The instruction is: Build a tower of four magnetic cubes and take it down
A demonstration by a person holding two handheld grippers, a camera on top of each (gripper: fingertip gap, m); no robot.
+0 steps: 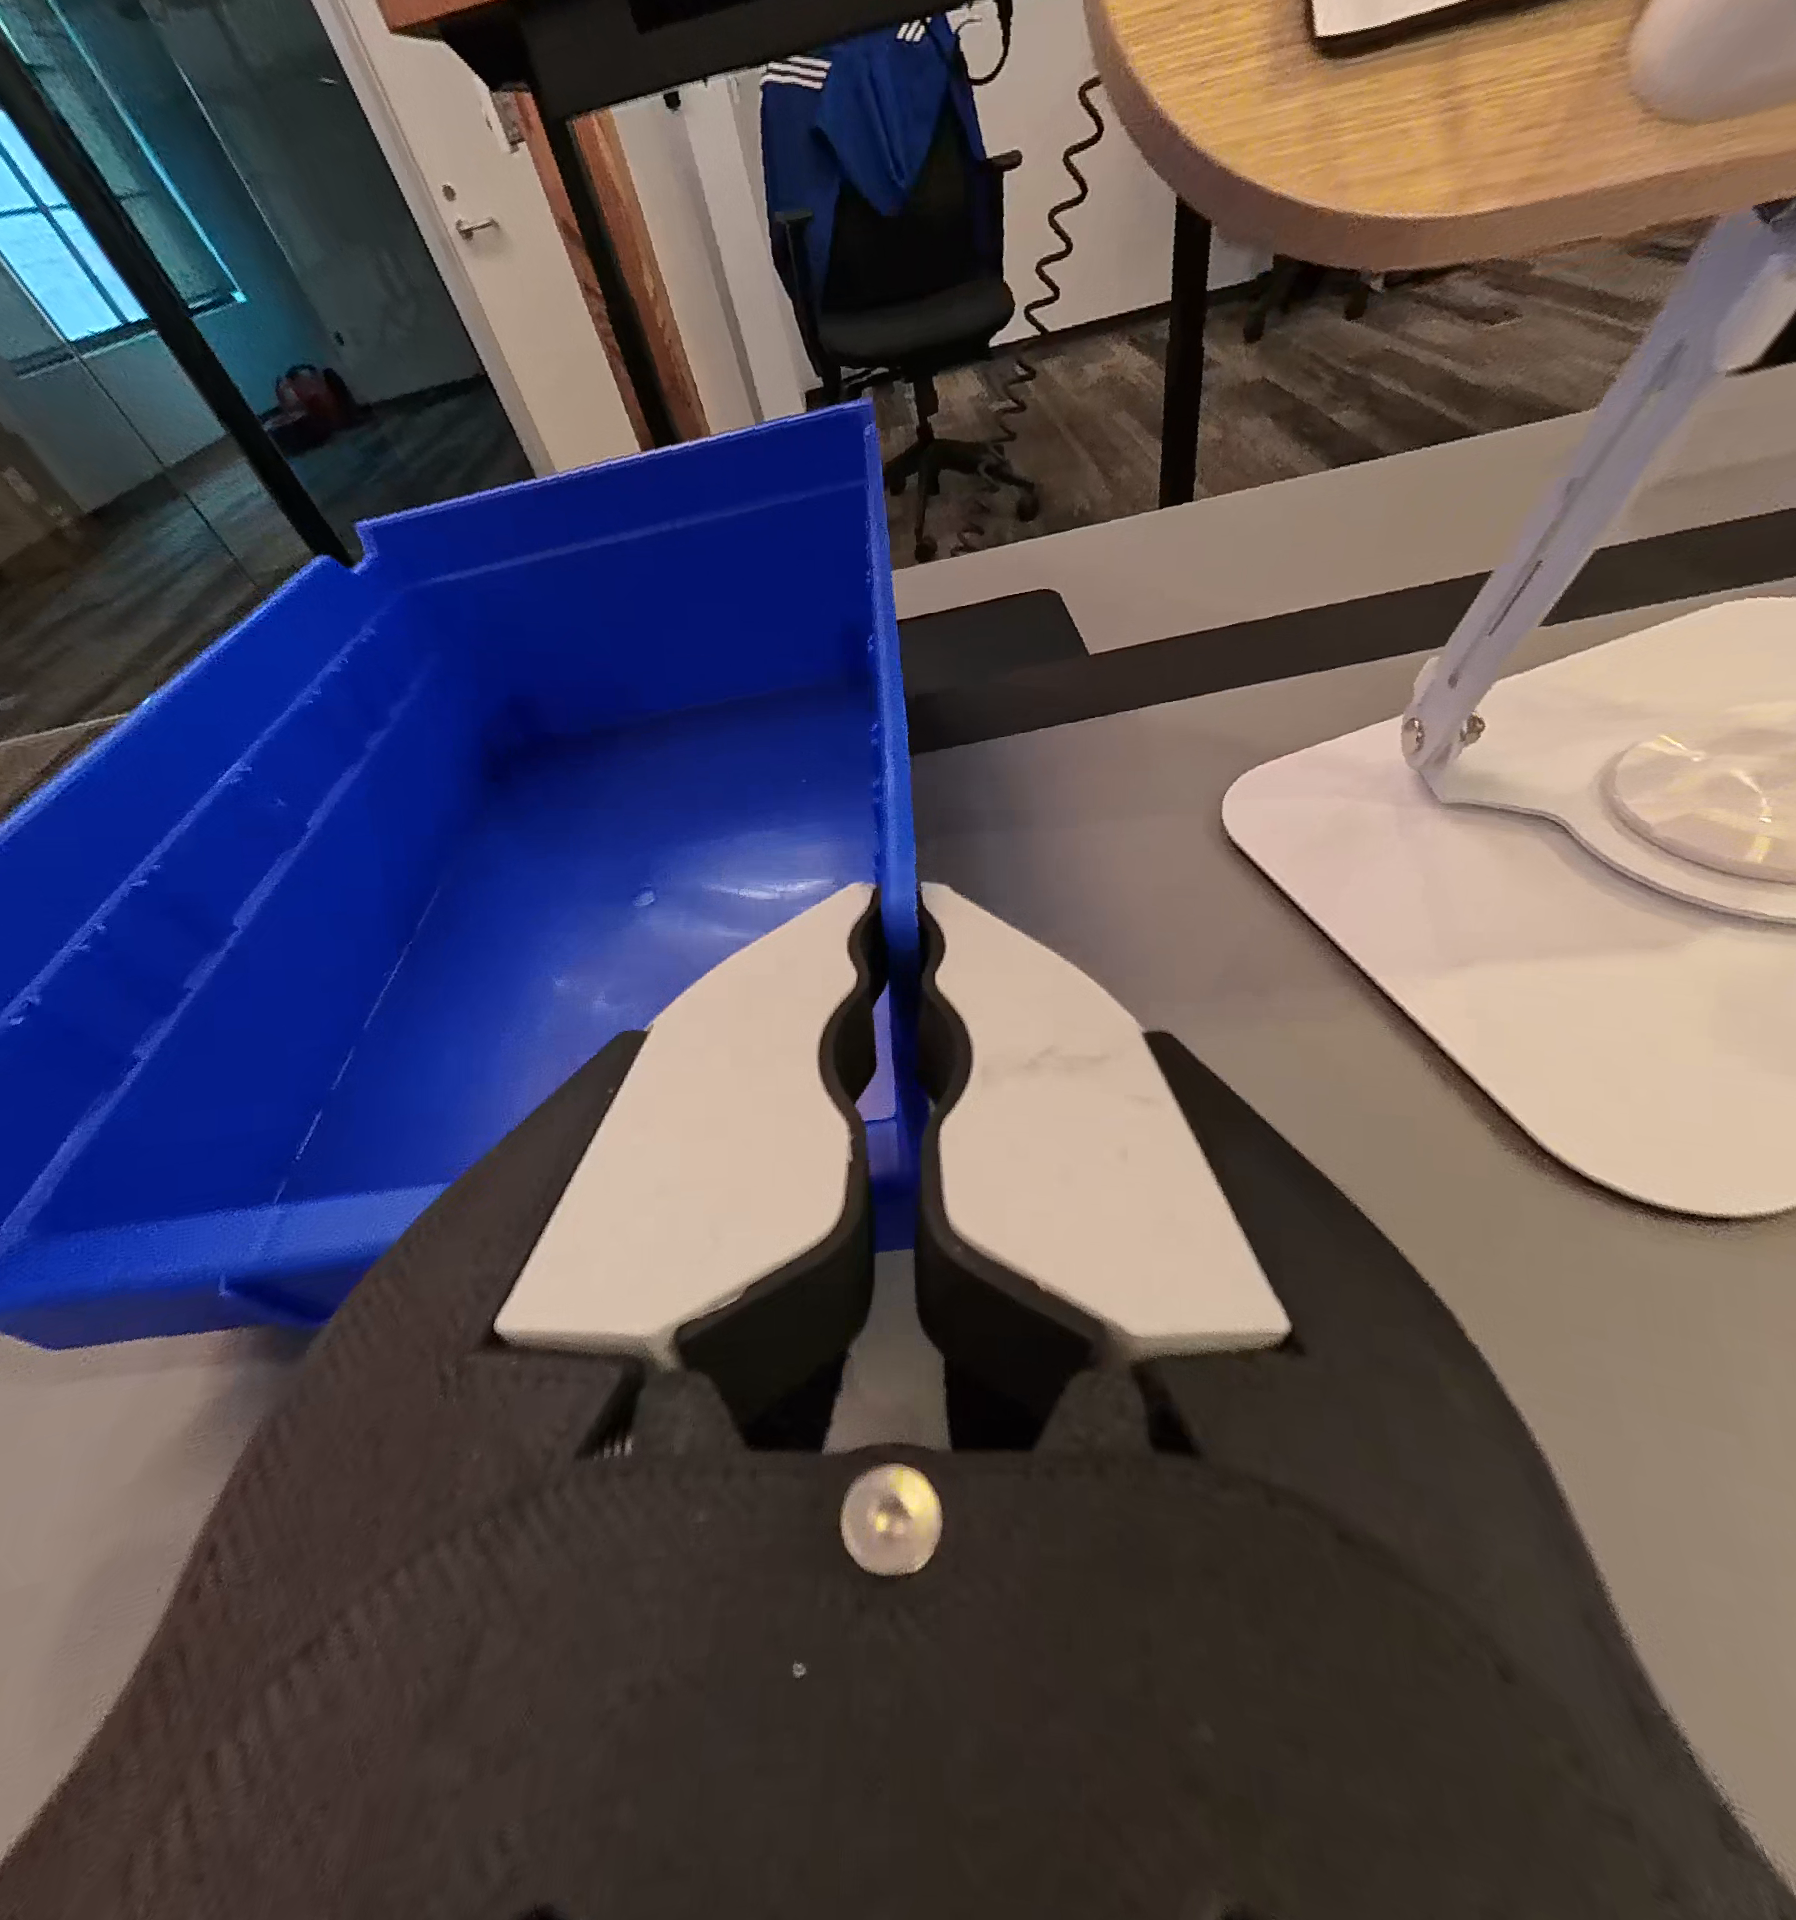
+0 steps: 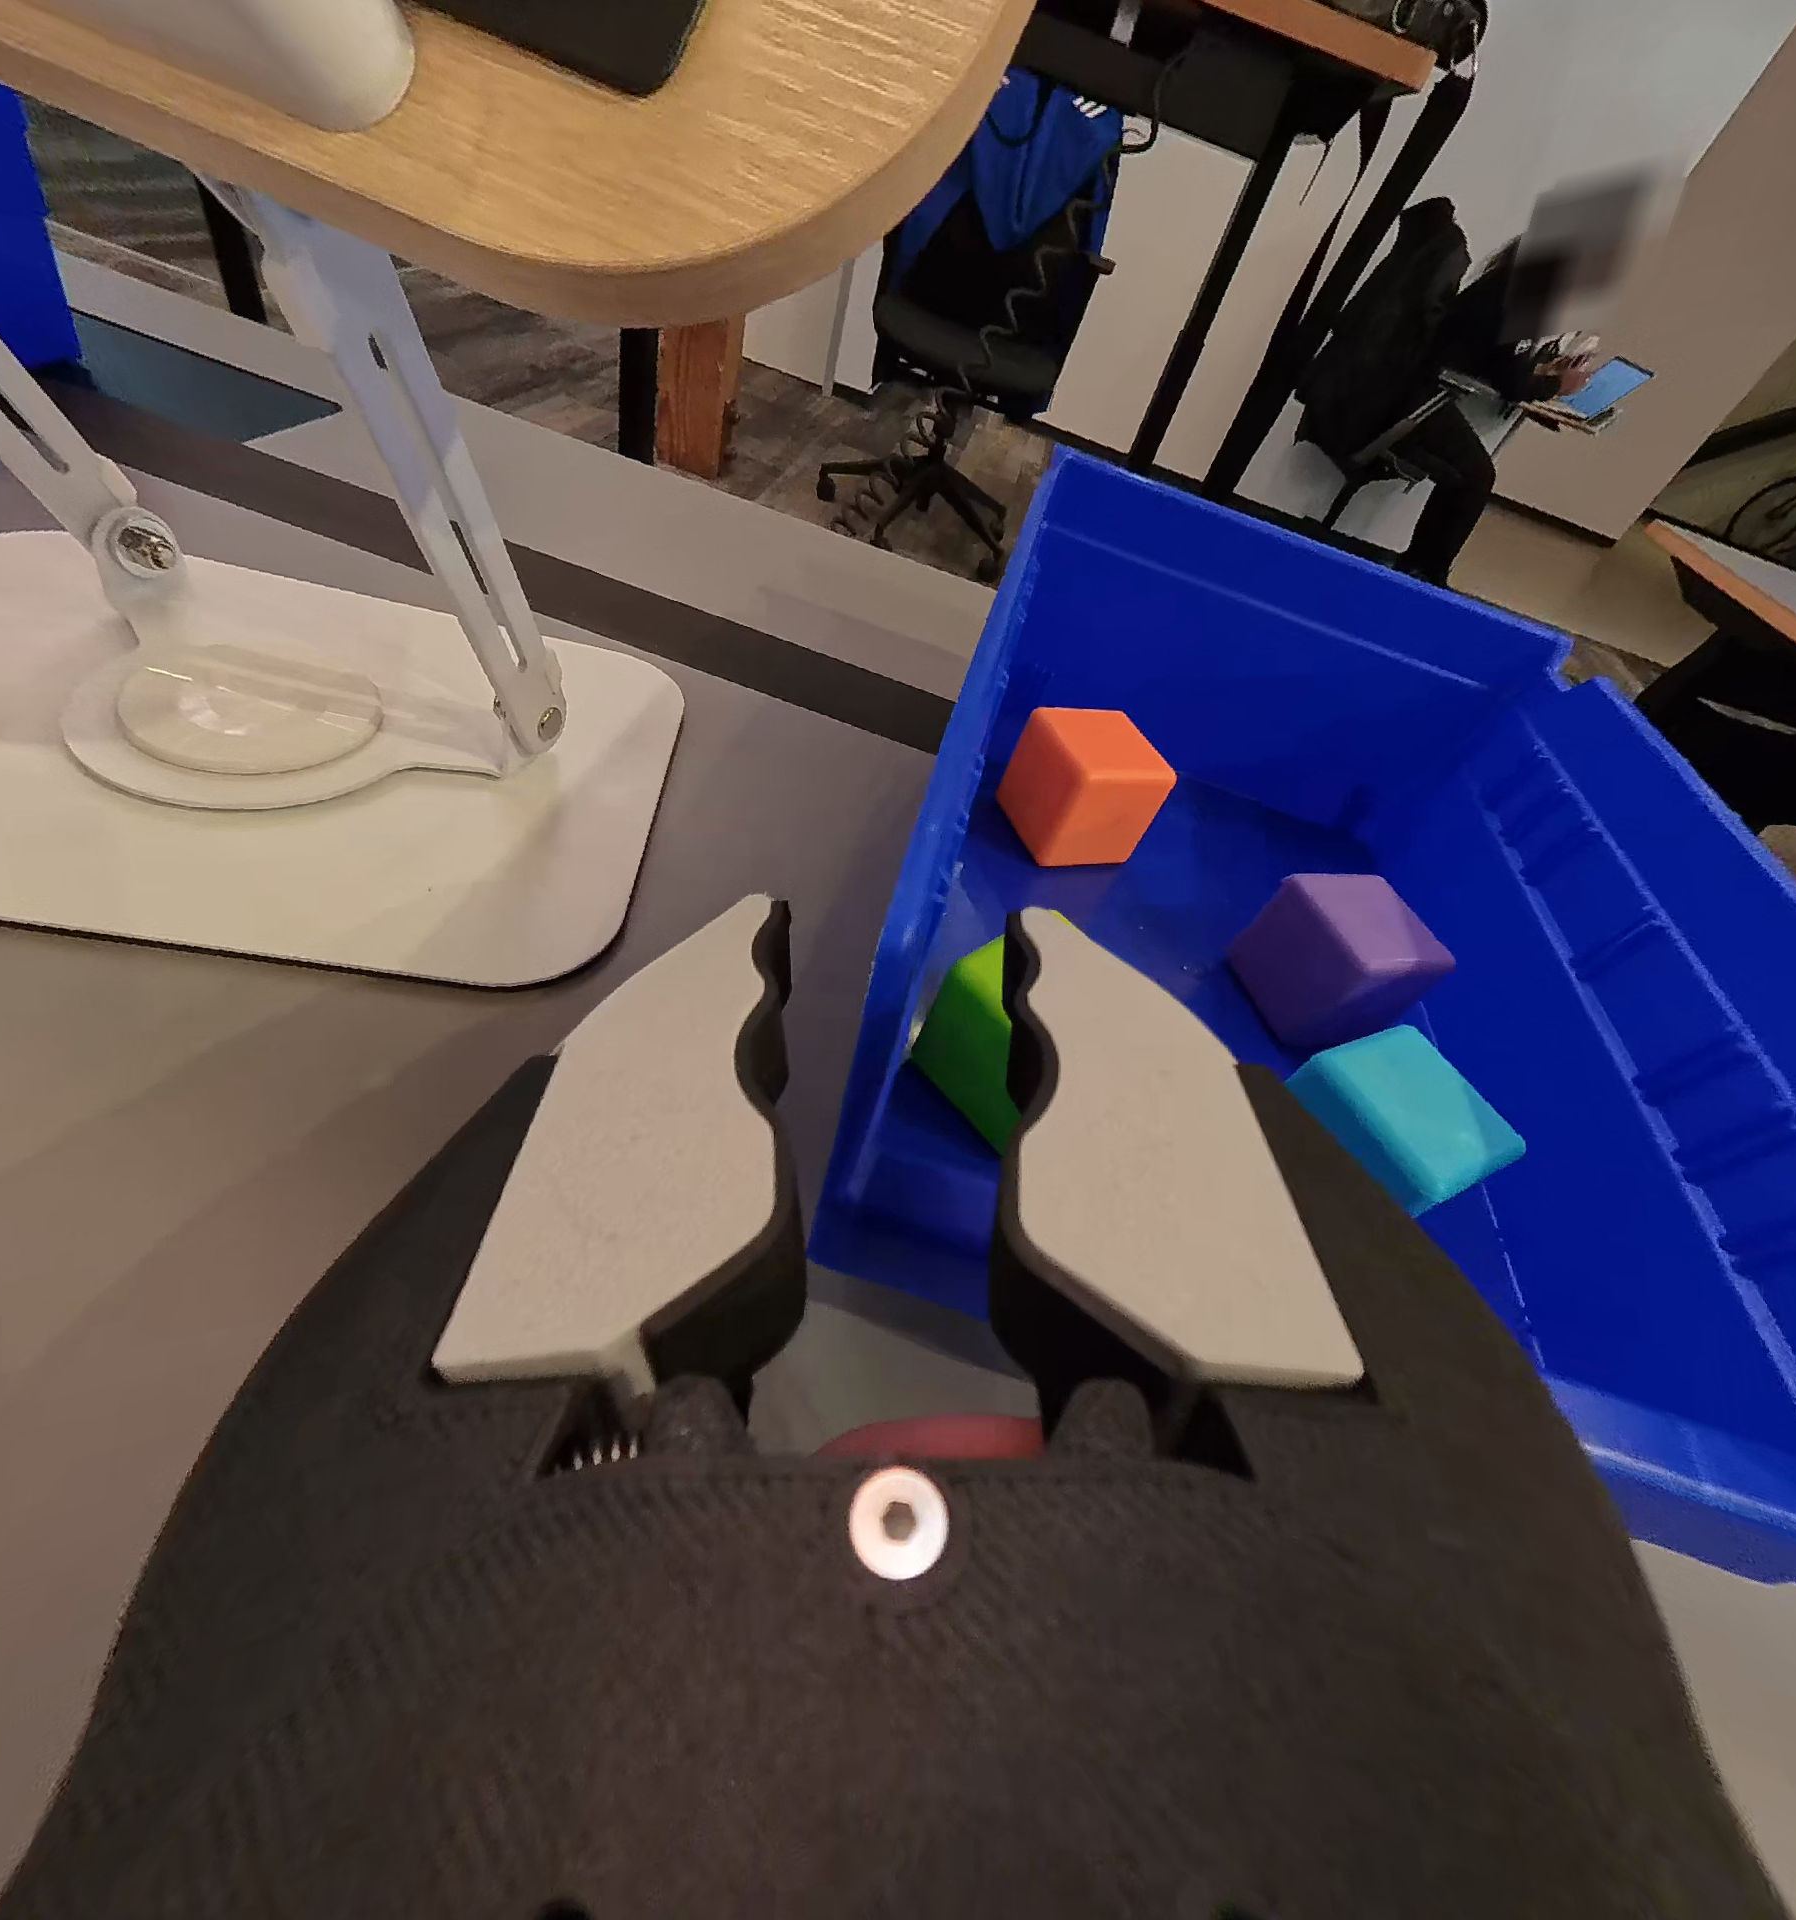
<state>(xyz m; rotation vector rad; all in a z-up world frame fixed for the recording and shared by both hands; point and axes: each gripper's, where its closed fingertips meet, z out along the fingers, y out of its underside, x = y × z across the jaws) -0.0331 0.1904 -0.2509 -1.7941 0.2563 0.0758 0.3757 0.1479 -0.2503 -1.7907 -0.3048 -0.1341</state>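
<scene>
Cubes lie loose in the blue bin

Four smooth cubes, orange (image 2: 1086, 784), purple (image 2: 1335, 951), teal (image 2: 1408, 1117) and green (image 2: 967, 1039), sit apart in a ribbed blue plastic bin (image 2: 1652, 1039) on the grey desk (image 2: 250, 1091). The right hand-held gripper (image 2: 899, 966) is spread, straddling the bin's near wall. The left hand-held gripper (image 1: 902, 914) is nearly pressed together over the rim of an empty blue bin (image 1: 250, 987).

Left claw (image 1: 899, 904) and right claw (image 2: 894, 920): black textured bodies, grey wavy-edged fingers, silver screw
</scene>
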